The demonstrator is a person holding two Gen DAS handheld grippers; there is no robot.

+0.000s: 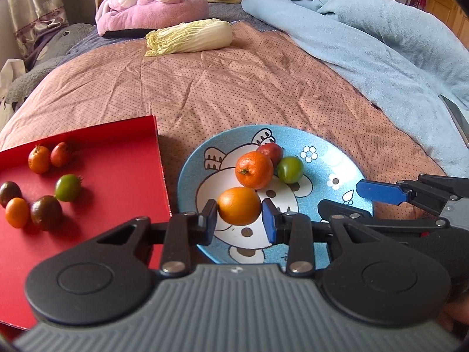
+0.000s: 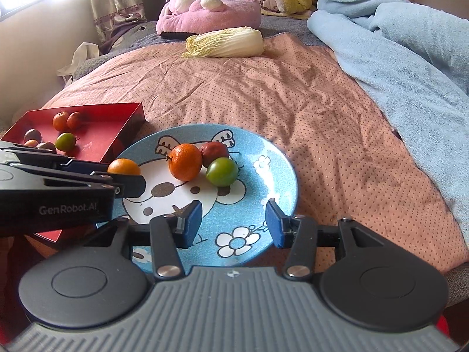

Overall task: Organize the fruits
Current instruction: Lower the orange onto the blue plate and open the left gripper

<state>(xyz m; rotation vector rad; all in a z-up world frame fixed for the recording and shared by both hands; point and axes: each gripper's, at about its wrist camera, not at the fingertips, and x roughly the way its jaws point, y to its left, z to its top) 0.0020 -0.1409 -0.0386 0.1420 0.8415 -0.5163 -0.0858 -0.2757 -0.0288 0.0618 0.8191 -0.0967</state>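
Note:
My left gripper (image 1: 239,220) is shut on a smooth orange fruit (image 1: 239,209), held over the blue cartoon plate (image 1: 337,158); the same orange fruit (image 2: 124,167) shows in the right wrist view. On the plate lie a mandarin (image 1: 254,170), a green tomato (image 1: 290,169) and a dark red fruit (image 1: 271,150). My right gripper (image 2: 233,223) hangs open over the plate's (image 2: 281,158) near rim with nothing between its pads. The red tray (image 1: 117,158) to the left holds several small fruits: orange, red, green and dark brown.
A napa cabbage (image 1: 190,37) lies farther back on the dotted pink bedspread (image 1: 234,88). A light blue blanket (image 1: 381,44) is bunched along the right. Pink and yellow plush toys (image 1: 152,0) sit at the head of the bed. A knife blade (image 1: 457,117) shows at the right edge.

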